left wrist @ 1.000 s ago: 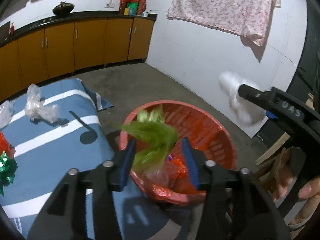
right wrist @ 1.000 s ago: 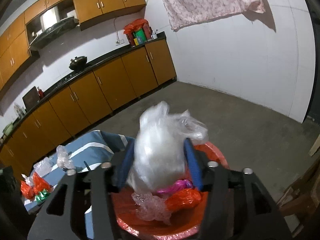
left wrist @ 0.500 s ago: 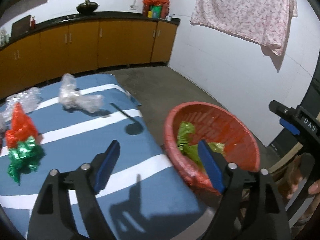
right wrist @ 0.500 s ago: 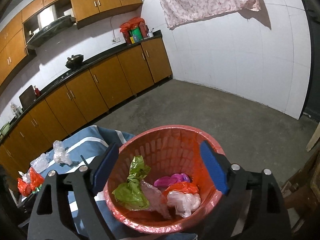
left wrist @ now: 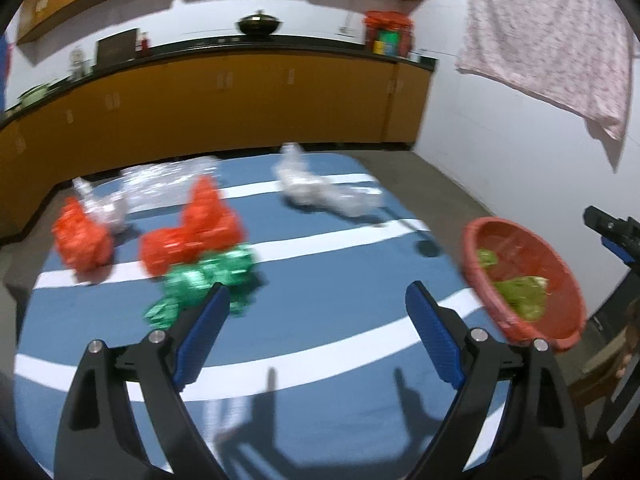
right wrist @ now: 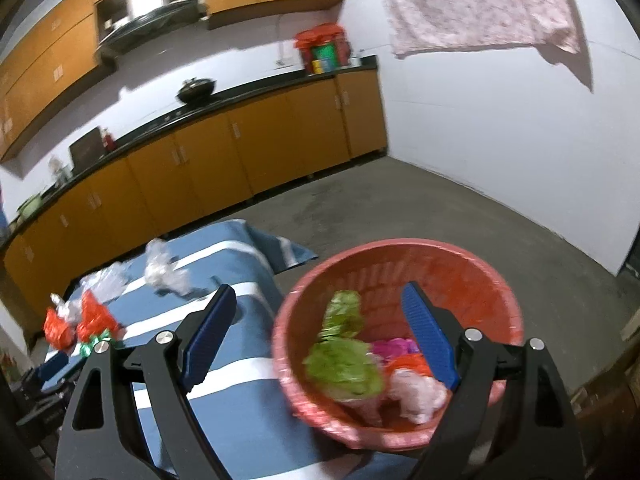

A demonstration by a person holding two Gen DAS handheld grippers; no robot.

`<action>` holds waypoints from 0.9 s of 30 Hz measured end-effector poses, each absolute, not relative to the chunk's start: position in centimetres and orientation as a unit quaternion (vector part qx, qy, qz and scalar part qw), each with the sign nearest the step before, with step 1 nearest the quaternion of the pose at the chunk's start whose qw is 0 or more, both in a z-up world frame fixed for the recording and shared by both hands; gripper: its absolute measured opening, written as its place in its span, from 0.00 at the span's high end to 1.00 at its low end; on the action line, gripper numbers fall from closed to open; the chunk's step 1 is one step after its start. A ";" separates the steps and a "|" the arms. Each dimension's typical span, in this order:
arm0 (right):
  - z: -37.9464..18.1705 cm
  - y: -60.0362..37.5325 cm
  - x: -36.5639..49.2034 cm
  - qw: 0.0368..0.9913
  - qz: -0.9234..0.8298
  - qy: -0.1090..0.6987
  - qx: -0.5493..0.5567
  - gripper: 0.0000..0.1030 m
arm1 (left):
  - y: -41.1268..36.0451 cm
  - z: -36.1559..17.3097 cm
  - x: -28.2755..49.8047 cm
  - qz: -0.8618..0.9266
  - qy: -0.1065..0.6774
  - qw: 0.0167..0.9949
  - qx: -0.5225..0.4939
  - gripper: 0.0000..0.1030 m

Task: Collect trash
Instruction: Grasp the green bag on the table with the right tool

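Note:
My left gripper is open and empty above the blue striped cloth. Ahead of it lie a green foil wrapper, two red wrappers and clear plastic bags. The red basket stands at the right with green trash inside. My right gripper is open and empty over the basket's left rim. The basket holds green, pink, orange and white trash.
Orange kitchen cabinets with a black counter run along the back wall. A pink patterned cloth hangs on the white wall at right. Bare concrete floor lies beyond the basket. The other gripper's tip shows at the right edge.
Both grippers let go of their trash into the basket and opened. The left gripper has swung left over the cloth toward the wrappers. The right gripper has shifted slightly left.

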State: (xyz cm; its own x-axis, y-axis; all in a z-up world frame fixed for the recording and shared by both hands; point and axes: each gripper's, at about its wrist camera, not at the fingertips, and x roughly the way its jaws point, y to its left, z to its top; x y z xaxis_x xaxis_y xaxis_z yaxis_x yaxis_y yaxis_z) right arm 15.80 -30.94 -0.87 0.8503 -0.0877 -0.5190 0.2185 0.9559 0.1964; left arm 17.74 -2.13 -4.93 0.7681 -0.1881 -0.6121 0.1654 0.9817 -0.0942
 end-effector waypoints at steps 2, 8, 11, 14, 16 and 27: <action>-0.9 -29.6 16.2 0.955 -0.069 0.265 0.116 0.18 | -0.1 -5.1 17.4 -0.073 0.327 0.942 -0.018 0.14; -1.6 -25.5 17.5 0.953 -0.030 0.284 0.105 0.18 | 5.6 -5.9 16.5 -0.015 0.330 0.944 -0.022 0.14; -2.1 -22.7 18.2 0.951 -0.004 0.295 0.095 0.18 | 8.5 -6.2 16.0 0.015 0.330 0.943 -0.027 0.14; -2.6 -18.9 19.0 0.948 0.030 0.305 0.081 0.18 | 11.1 -6.3 15.5 0.043 0.327 0.944 -0.032 0.14; -3.0 -16.4 19.5 0.946 0.051 0.311 0.071 0.18 | 12.8 -6.2 15.2 0.063 0.321 0.945 -0.032 0.14; -6.5 -3.4 22.6 0.930 0.110 0.349 0.033 0.19 | 20.7 -6.5 13.7 0.143 0.306 0.940 -0.056 0.14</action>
State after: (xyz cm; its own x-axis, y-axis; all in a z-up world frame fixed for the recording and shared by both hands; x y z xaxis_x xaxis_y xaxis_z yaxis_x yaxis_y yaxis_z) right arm 22.64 -3.37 -6.54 0.7325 0.2279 -0.6415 -0.1815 0.9736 0.1387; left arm 13.73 20.67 -6.47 0.7715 0.2341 -0.5916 -0.3023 0.9531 -0.0171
